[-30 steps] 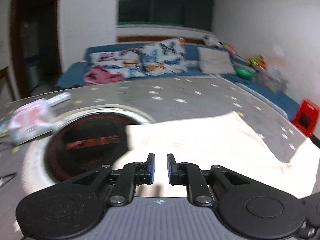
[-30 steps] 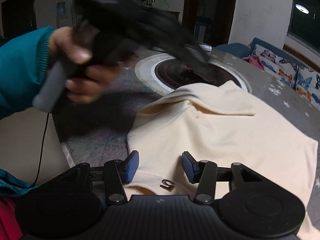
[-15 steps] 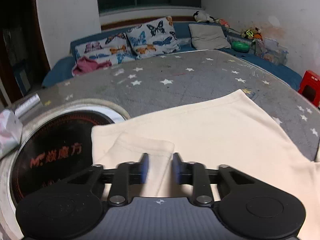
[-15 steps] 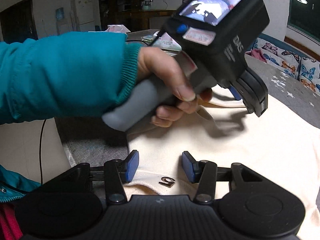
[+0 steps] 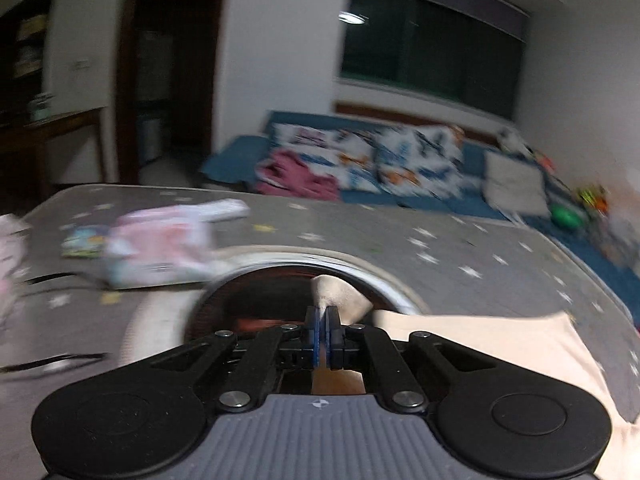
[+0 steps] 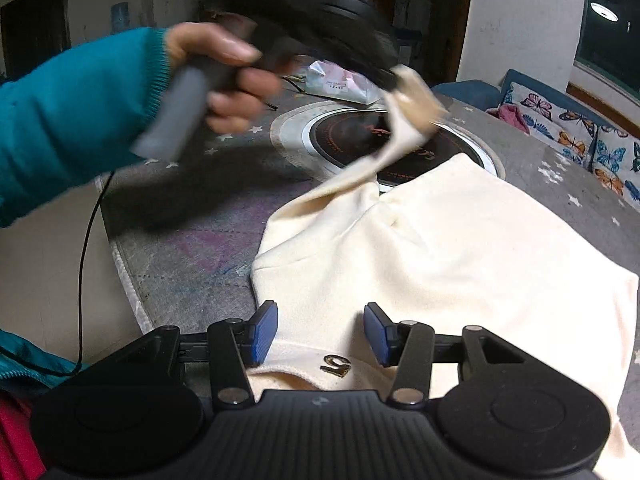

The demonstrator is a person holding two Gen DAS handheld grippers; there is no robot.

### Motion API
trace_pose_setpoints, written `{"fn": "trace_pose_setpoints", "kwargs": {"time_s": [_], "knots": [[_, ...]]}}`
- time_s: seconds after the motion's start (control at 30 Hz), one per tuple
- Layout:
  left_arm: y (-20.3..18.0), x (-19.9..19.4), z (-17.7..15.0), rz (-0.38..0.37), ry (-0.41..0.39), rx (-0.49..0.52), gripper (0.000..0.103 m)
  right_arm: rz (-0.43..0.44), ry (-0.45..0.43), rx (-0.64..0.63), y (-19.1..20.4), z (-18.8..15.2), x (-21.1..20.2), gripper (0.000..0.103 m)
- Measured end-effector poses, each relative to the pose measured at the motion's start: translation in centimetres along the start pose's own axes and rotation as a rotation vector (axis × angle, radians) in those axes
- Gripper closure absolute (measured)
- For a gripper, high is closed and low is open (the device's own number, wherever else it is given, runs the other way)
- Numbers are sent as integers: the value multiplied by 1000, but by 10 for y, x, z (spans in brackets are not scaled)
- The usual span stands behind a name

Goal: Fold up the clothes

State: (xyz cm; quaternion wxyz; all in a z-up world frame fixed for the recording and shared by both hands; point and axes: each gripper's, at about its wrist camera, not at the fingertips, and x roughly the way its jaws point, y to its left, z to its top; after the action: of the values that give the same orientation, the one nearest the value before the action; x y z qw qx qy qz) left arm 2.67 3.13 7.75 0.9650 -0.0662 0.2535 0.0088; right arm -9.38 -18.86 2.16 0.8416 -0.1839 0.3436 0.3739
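Note:
A cream garment (image 6: 440, 248) lies on the grey star-patterned table, its hem with a small "5" mark (image 6: 336, 364) nearest the right gripper. My left gripper (image 5: 321, 312) is shut on a sleeve end (image 5: 340, 296) of the garment and holds it lifted above the table. In the right wrist view the left gripper (image 6: 390, 80) shows blurred in the person's hand, with the sleeve (image 6: 404, 128) hanging from it. My right gripper (image 6: 320, 332) is open and empty, low over the garment's near edge.
A round induction cooktop (image 6: 360, 136) is set in the table (image 6: 192, 240) beyond the garment. A pink and white packet (image 5: 160, 244) and small items lie at the table's far left. A black cable (image 6: 86, 264) hangs off the near edge. A blue sofa with cushions (image 5: 380, 160) stands behind.
My left gripper has shut on the sleeve end and lifted it up and away from the garment's body. The right gripper has stayed open in place.

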Motion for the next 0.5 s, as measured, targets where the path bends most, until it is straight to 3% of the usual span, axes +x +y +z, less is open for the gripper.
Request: {"fn": "trace_pose_setpoints", "kwargs": {"time_s": [0.2,0.37,0.5], "knots": [[61,-29,-25,89,11,-105,100,-3,-15,-50,12,10,3,55],[85,-28,-46,109,61,-150,100,32,-24,-123,31,23,11,56],[95,-23,-53,118,74,-176,100,45,-5,-161,42,30,29,67]]}}
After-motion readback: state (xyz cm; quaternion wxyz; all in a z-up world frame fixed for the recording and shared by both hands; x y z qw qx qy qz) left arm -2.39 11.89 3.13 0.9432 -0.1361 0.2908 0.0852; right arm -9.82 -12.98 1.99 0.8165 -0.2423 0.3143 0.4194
